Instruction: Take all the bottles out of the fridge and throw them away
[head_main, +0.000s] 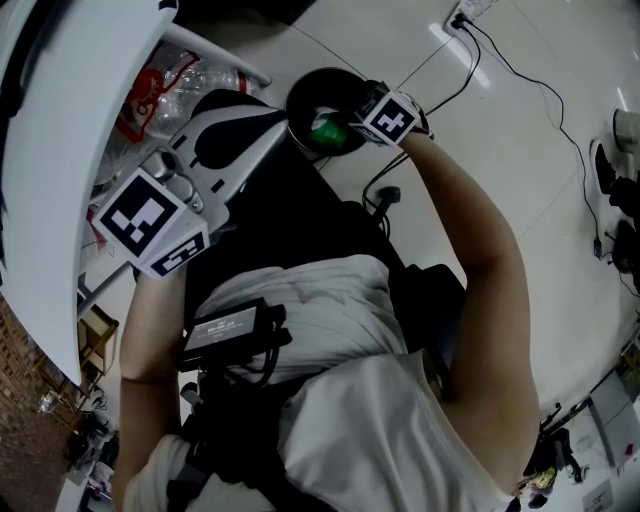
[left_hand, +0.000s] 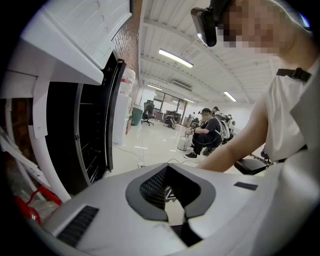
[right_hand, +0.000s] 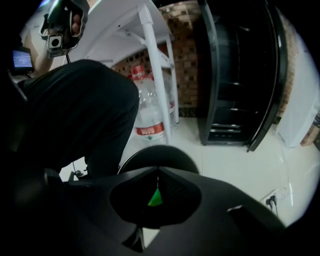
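Note:
My black right gripper (head_main: 352, 122) hangs over a round black bin (head_main: 318, 88), its marker cube facing up. Its jaws meet at the tips (right_hand: 158, 172) with nothing between them. Through the slit behind them shows a sliver of a green bottle (right_hand: 155, 198), which lies down in the bin (head_main: 326, 131). My white left gripper (head_main: 272, 122) is held at the left, pointing toward the bin, and is shut and empty (left_hand: 168, 167). The black fridge (right_hand: 240, 75) stands open beyond the bin; its shelves are dark, and I cannot make out any bottles in it.
A white table (head_main: 70, 150) runs along the left, with large clear water jugs with red labels (right_hand: 148, 112) under it by a white leg (right_hand: 155, 75). Cables and a wall socket (head_main: 462, 18) lie on the pale floor. People sit far off across the room (left_hand: 207, 132).

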